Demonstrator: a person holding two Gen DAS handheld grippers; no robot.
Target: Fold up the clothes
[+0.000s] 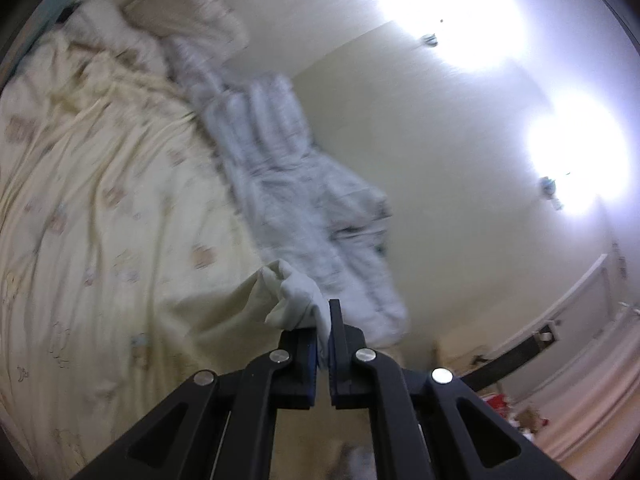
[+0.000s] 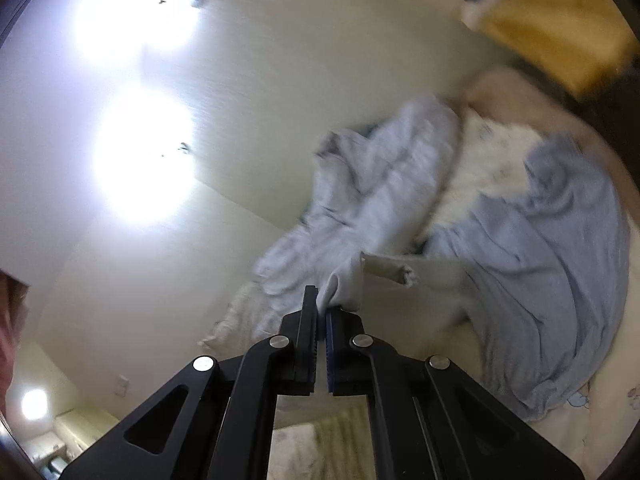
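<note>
Bedroom scene: rumpled cream printed bedsheet [image 1: 100, 200] covers the bed. Left claw [image 1: 323, 344] is clamped on one edge of the pale cream cloth garment [image 1: 292, 300]; right claw [image 2: 321, 320] pinches another edge. Garment hangs raised; no fold is made yet.

A pillow [image 1: 188, 4] lies near 2 glaring ceiling lights [image 1: 452, 12].

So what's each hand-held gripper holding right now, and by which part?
Both are shut on pale cloth: the left hand-held gripper pinches a bunched edge, the right hand-held gripper a bunched corner.
</note>
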